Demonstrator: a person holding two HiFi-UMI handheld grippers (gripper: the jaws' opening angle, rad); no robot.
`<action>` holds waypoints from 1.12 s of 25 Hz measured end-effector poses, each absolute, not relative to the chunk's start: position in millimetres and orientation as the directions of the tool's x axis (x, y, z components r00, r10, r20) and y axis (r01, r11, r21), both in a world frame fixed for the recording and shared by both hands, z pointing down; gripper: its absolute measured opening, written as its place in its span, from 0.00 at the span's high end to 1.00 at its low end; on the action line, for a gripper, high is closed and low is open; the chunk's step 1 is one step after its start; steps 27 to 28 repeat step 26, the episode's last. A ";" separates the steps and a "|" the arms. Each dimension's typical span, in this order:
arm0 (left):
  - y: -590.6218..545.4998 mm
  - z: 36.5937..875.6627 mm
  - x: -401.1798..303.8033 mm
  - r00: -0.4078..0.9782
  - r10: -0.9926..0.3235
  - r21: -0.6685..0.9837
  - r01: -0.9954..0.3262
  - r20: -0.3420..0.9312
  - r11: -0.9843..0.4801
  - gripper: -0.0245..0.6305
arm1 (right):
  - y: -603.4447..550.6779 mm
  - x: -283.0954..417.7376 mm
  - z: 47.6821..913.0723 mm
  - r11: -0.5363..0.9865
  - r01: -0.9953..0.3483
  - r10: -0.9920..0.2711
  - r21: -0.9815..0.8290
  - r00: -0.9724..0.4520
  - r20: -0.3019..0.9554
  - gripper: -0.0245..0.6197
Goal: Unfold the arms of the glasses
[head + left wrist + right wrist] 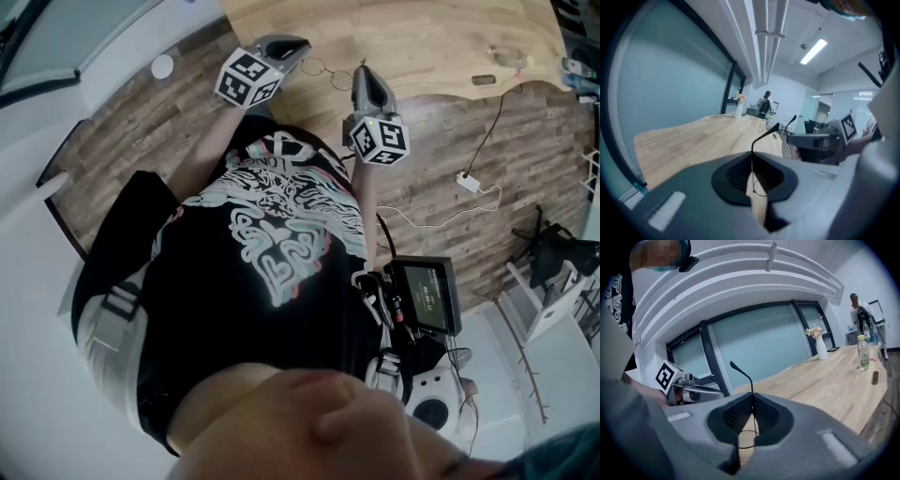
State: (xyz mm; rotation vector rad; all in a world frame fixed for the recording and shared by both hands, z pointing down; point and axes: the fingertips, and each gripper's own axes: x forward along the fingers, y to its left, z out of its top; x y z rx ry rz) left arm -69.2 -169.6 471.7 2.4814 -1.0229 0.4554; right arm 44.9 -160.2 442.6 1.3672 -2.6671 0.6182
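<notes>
The glasses point(326, 71), a thin wire pair, hang in the air at the upper middle of the head view. They are over the near edge of the wooden bench point(431, 42) rather than lying on it, strung between the two tongs. The left tongs point(300, 47) are clenched on one slender dark arm point(761, 137), whose curved ear tip sticks out past the ribbed pads in the left gripper view. The right tongs point(362, 73) are likewise pinched shut on the other arm point(743, 372), its tip rising at the middle of the right gripper view. A fine wire loop shows low between each pair of pads (part of the frame, I'd guess, though it's too thin to be sure). How far the hinges are open I can't make out. To my eye the unfolding is under way, and doing it well means swinging each arm round its own hinge, not pulling the two straight apart, since wire this light would bend. I'd use one side as an anchor, ease the other outward in a slow arc, and work over the bench so a slip lands on wood, not the floor point(441, 159).
</notes>
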 end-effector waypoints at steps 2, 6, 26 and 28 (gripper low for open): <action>-169.0 470.5 -70.8 0.672 -0.592 0.250 -0.728 0.445 -0.639 0.97 | -159.1 43.5 442.0 0.521 -0.794 -0.759 -0.313 -0.599 0.255 0.96; -173.7 474.4 -71.1 0.668 -0.597 0.248 -0.732 0.444 -0.635 0.97 | -162.0 42.7 446.4 0.527 -0.792 -0.754 -0.310 -0.603 0.259 0.96; -170.8 485.9 -64.9 0.681 -0.570 0.265 -0.718 0.461 -0.644 0.97 | -156.1 48.4 457.6 0.512 -0.798 -0.757 -0.319 -0.594 0.273 0.96; -170.8 485.9 -64.9 0.681 -0.570 0.265 -0.718 0.461 -0.644 0.97 | -156.1 48.4 457.6 0.512 -0.798 -0.757 -0.319 -0.594 0.273 0.96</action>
